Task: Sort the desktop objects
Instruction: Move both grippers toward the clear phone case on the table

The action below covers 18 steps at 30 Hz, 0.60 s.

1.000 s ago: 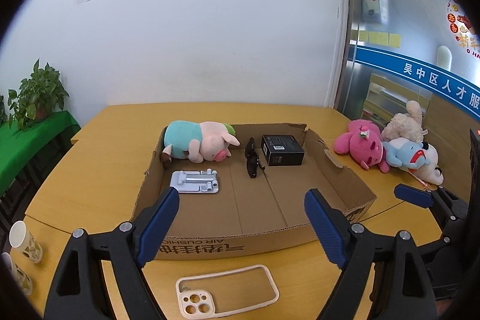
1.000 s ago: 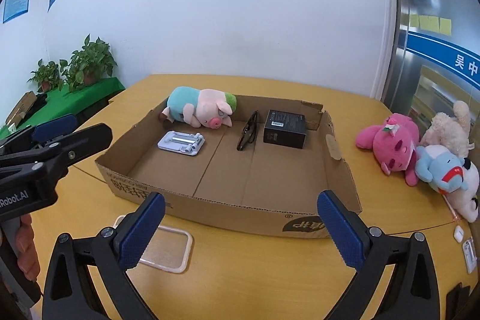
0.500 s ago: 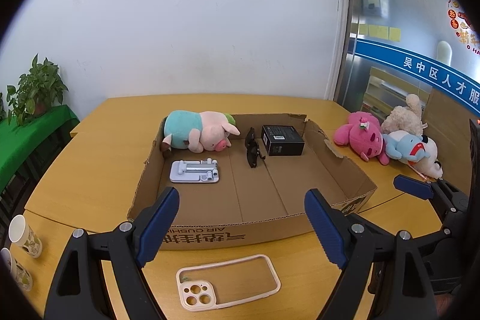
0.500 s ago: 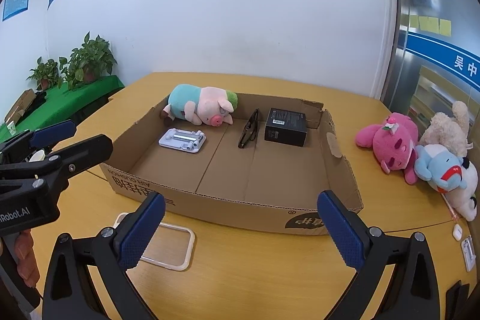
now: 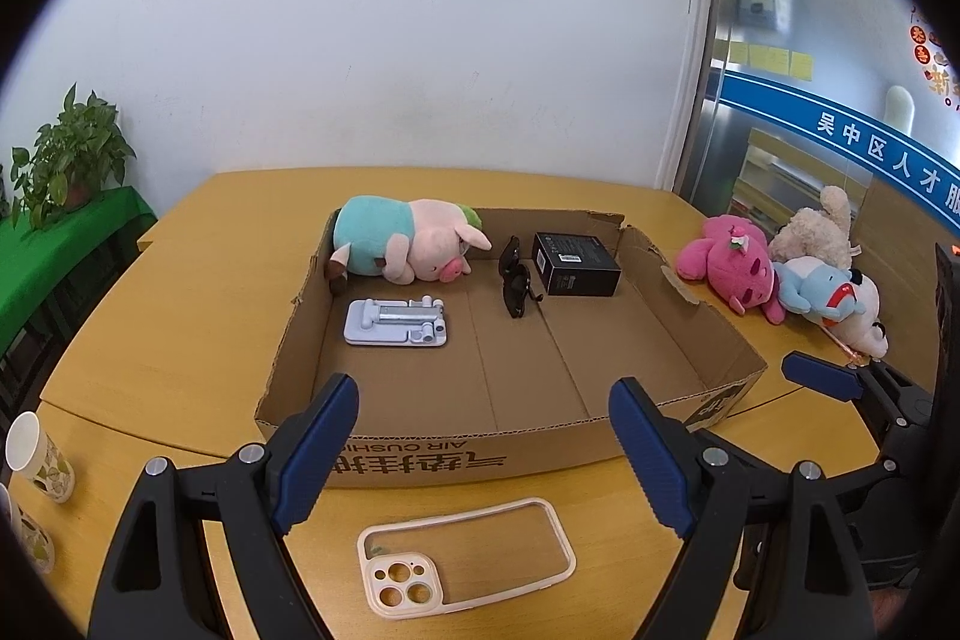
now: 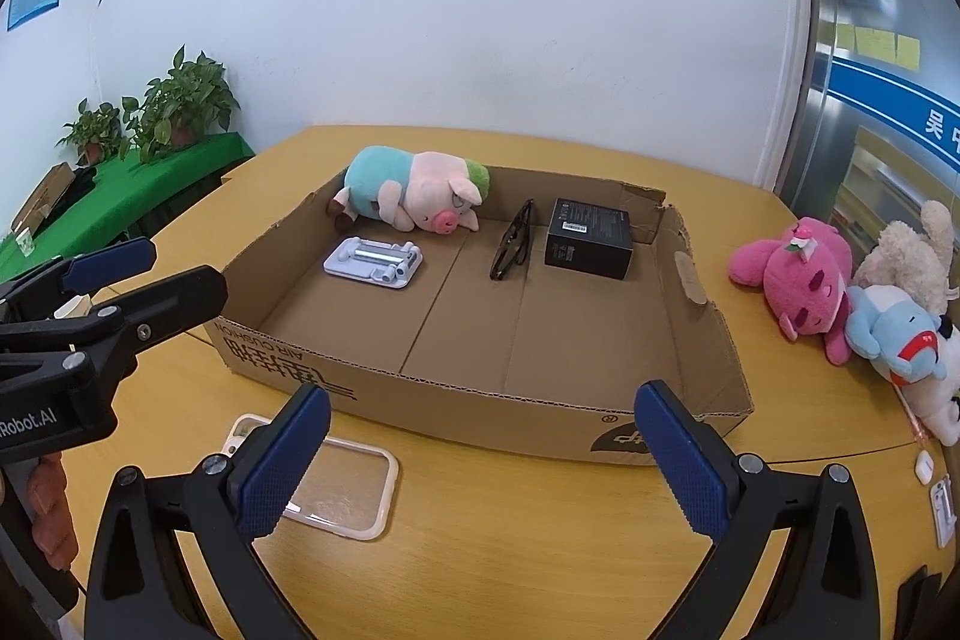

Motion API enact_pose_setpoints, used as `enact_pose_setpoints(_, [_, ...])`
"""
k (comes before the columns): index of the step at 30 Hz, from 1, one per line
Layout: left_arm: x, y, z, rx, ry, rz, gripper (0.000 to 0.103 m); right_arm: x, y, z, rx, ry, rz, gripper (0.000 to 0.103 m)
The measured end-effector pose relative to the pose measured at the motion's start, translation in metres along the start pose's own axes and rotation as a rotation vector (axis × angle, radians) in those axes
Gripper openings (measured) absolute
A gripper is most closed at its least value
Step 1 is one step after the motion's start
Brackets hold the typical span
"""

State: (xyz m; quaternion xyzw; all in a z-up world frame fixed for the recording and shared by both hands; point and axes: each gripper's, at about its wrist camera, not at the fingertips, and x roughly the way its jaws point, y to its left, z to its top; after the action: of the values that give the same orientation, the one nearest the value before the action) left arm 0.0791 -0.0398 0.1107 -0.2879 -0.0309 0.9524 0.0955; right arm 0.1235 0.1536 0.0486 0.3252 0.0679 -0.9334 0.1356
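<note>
A shallow cardboard box (image 5: pixel 456 454) (image 6: pixel 420 394) lies on the wooden table. Inside it are a pig plush (image 5: pixel 408 247) (image 6: pixel 414 190), a white phone stand (image 5: pixel 396 322) (image 6: pixel 373 263), black sunglasses (image 5: pixel 516 280) (image 6: pixel 513 241) and a black box (image 5: pixel 576 263) (image 6: pixel 588 238). A clear phone case (image 5: pixel 465 556) (image 6: pixel 336 487) lies on the table in front of the box. My left gripper (image 5: pixel 483 448) is open above the case. My right gripper (image 6: pixel 480 454) is open and empty near the box's front wall.
A pink plush (image 5: pixel 732 262) (image 6: pixel 798 268), a blue plush (image 5: pixel 822 289) (image 6: pixel 900 340) and a cream plush (image 5: pixel 822 232) lie right of the box. Paper cups (image 5: pixel 36 454) stand at the left table edge. Potted plants (image 6: pixel 180 106) stand on a green table. Small white items (image 6: pixel 936 496) lie at the right.
Both grippers have drawn back and risen a little, so the box and phone case show farther up and more fully. Both stay open; nothing was grasped.
</note>
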Motion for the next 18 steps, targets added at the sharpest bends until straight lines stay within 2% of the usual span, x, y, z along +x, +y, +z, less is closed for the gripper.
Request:
enact_pose_setpoints(5, [0.004,0.005,-0.002,-0.006,0.01,-0.008,0.086,0.008,0.002,-0.001,-0.004,0.021,0.024,0.103])
enact_pose_setpoints(9, [0.014,0.017,-0.01,-0.034,0.06,-0.052,0.086,0.018,0.004,-0.005,-0.003,0.047,0.044,0.103])
enact_pose_setpoints(14, [0.025,0.043,-0.033,-0.087,0.146,-0.067,0.086,0.044,0.008,-0.022,-0.003,0.138,0.147,0.103])
enact_pose_setpoints(18, [0.036,0.066,-0.056,-0.144,0.233,-0.103,0.085,0.074,0.016,-0.044,-0.03,0.263,0.264,0.103])
